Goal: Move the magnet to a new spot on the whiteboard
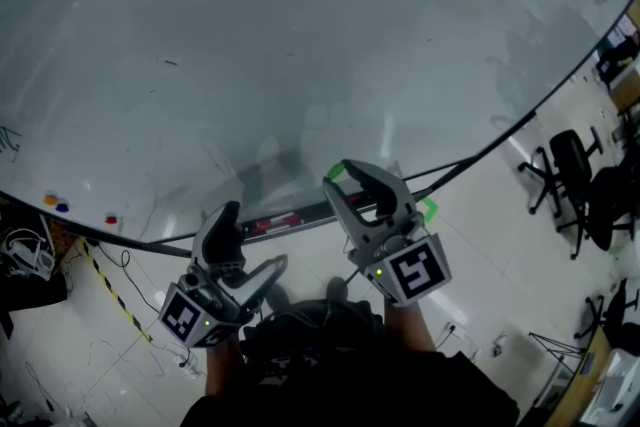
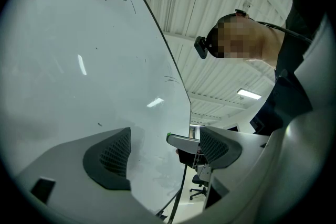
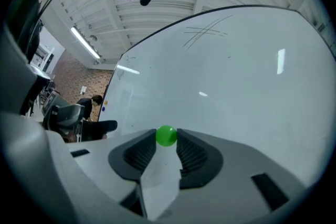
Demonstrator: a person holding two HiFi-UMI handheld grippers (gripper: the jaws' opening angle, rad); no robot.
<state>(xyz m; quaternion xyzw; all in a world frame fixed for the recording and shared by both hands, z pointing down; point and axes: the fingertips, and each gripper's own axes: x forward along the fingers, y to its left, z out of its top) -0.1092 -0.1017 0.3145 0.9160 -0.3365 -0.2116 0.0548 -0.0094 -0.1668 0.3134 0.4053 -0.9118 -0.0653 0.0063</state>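
A small green magnet [image 3: 167,135] sits pinched between the pad tips of my right gripper [image 3: 167,137]. In the head view the same magnet [image 1: 336,173] shows at the tip of my right gripper [image 1: 350,177], which is raised toward the lower edge of the big whiteboard [image 1: 300,45]. I cannot tell whether the magnet touches the board. My left gripper [image 1: 250,240] hangs lower and to the left, open, with nothing held. Its own view shows the jaws of the left gripper [image 2: 165,139] wide apart beside the whiteboard [image 2: 79,60].
Orange [image 1: 50,200], blue [image 1: 62,207] and red [image 1: 110,219] magnets sit at the board's lower left. A marker tray [image 1: 280,220] runs under the board. Office chairs [image 1: 570,175] stand on the right, and striped tape [image 1: 110,290] and cables lie on the floor at left.
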